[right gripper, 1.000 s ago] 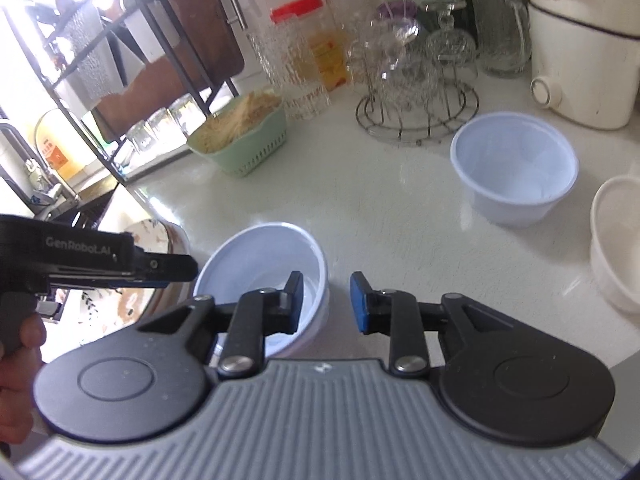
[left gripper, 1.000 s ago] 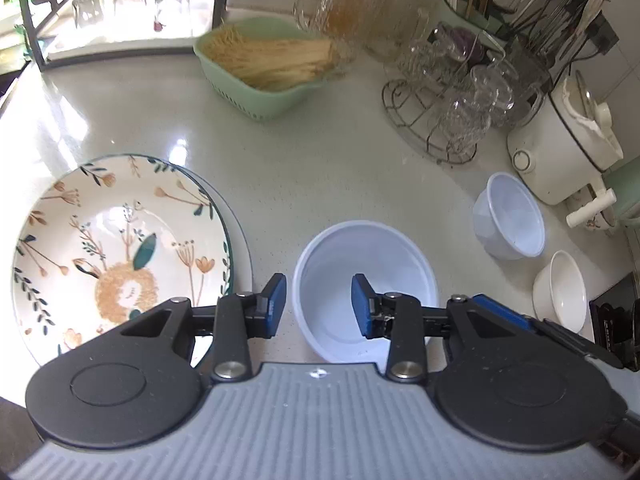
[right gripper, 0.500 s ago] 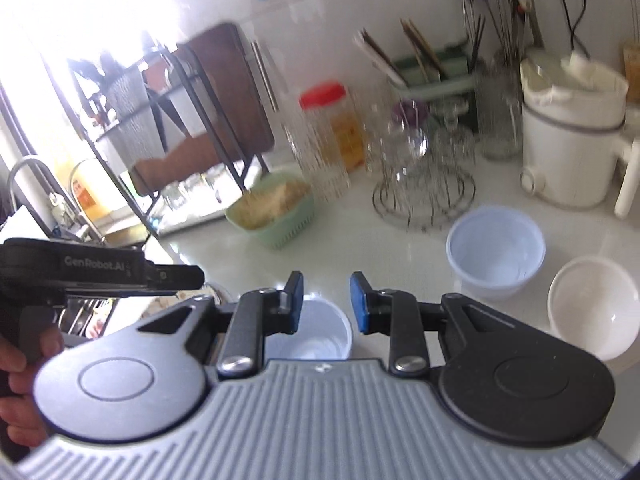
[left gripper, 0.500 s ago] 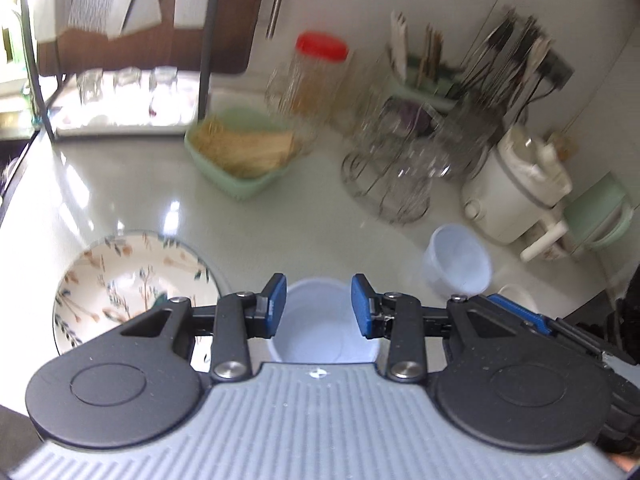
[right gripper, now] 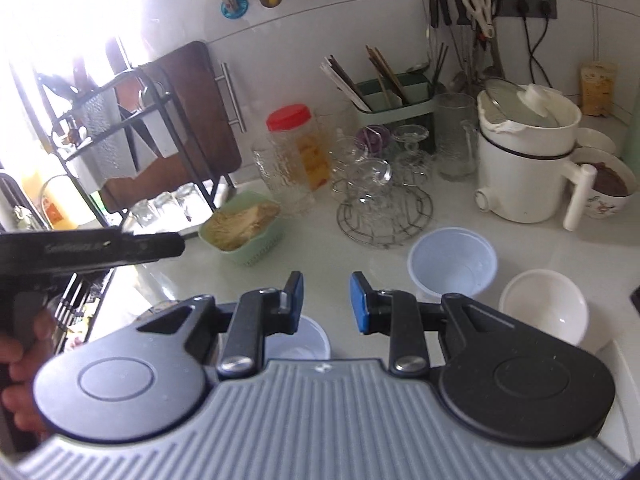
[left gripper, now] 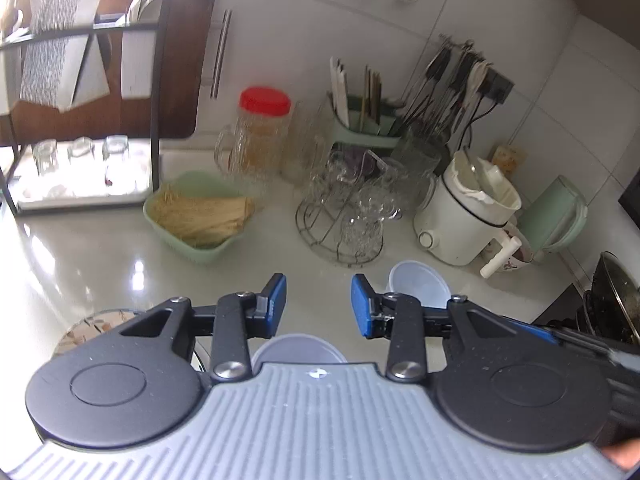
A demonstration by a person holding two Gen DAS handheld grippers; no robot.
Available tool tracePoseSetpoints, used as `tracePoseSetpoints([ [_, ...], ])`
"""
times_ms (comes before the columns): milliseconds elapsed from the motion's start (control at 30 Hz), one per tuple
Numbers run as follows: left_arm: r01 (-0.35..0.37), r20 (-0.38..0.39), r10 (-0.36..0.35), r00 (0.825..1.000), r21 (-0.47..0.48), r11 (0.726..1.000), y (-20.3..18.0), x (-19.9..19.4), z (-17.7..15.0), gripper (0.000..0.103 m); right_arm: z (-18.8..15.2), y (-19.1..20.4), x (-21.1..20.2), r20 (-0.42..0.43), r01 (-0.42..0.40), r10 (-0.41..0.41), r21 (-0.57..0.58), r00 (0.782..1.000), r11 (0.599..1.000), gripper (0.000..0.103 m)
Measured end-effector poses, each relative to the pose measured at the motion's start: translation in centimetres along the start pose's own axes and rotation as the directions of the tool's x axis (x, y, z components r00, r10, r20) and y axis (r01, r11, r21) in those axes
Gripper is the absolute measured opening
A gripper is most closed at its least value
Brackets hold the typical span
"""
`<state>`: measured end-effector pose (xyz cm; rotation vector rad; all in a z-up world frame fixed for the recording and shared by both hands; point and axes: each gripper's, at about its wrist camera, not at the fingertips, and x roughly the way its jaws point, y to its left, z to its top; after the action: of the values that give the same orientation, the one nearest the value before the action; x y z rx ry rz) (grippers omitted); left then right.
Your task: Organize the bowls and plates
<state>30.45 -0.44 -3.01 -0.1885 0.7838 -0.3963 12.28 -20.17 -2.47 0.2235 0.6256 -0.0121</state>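
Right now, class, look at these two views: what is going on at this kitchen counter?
A person holds a two-finger gripper in each hand above a white counter. Both the left gripper and the right gripper are open and hold nothing. Below them stand a pale blue plastic bowl, a second pale blue bowl, a white ceramic bowl and a floral-patterned plate, all separate and not yet stacked.

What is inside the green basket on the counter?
The green basket holds a bundle of pale, thin dried noodles, filling most of it. The basket's bottom under them is covered.
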Motion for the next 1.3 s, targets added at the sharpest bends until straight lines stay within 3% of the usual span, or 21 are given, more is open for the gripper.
tracePoseSetpoints([
  [200, 0.064, -0.011, -0.064, 0.998, 0.057, 0.996, -1.4, 0.0, 0.3, 0.041, -0.6, -0.4, -1.1, -0.005, 0.066, -0.066, 0.060, 0.998, 0.996, 0.030],
  [633, 0.157, -0.063, -0.153, 0.986, 0.058, 0.986, -0.6, -0.1, -1.3, 0.041, -1.1, 1.9, -1.3, 0.011, 0.133, -0.135, 0.075, 0.991, 0.988, 0.030],
  [1033, 0.191, -0.131, -0.178, 0.975, 0.094, 0.977, 1.2, 0.6, -2.2, 0.041, -2.6, 3.1, -1.1, 0.007, 0.192, -0.196, 0.150, 0.981, 0.970, 0.030],
  [1133, 0.161, -0.135, -0.142, 0.981, 0.139, 0.977, 0.9, 1.1, -2.3, 0.041, -3.0, 3.2, -1.2, 0.006, 0.203, -0.208, 0.187, 0.978, 0.961, 0.030],
  [1300, 0.159, -0.132, -0.143, 0.981, 0.119, 0.980, 1.1, 1.8, -2.0, 0.041, -3.3, 3.1, -0.7, 0.002, 0.212, -0.215, 0.167, 0.977, 0.963, 0.030],
])
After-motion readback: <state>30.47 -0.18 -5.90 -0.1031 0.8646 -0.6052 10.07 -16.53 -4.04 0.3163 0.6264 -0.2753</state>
